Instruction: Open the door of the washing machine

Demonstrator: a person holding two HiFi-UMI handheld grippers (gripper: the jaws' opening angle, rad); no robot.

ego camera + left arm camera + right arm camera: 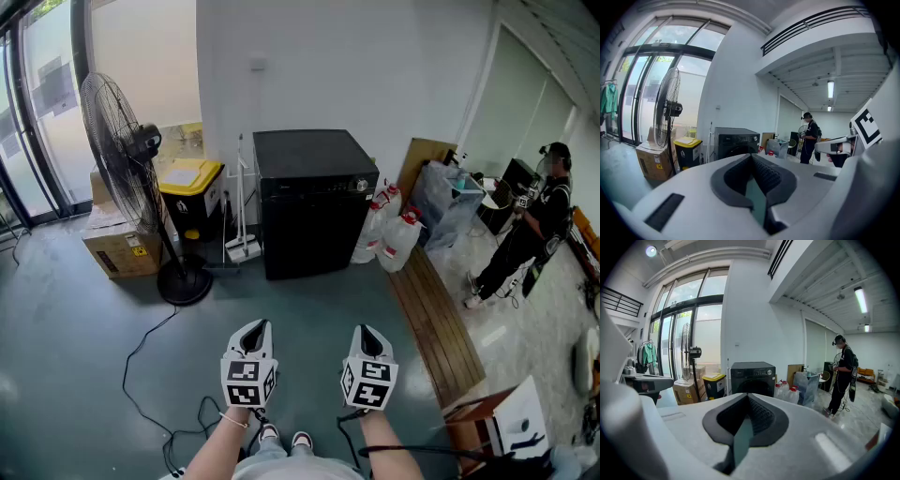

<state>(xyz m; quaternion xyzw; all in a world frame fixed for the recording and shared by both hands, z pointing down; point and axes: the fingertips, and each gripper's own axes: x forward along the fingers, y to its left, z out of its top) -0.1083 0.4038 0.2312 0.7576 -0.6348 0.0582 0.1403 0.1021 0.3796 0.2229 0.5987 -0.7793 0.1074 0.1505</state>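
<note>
The black front-loading washing machine (pixel 314 202) stands against the white back wall, a couple of steps ahead of me, and its round door (pixel 751 388) is closed. Both grippers are held low in front of me, side by side and well short of the machine. My left gripper (pixel 253 330) is shut with nothing in it, and my right gripper (pixel 367 336) is shut and empty too. In the left gripper view the washing machine (pixel 736 143) shows beyond the closed left gripper (pixel 751 157). The right gripper (pixel 747 397) points almost straight at it.
A pedestal fan (pixel 131 159), a cardboard box (pixel 117 244) and a yellow-lidded bin (pixel 192 187) stand left of the machine. A black cable (pixel 141 366) trails over the floor. Water jugs (pixel 394 234) and a wooden board (pixel 436 328) lie to its right. A person (pixel 534 225) stands at far right.
</note>
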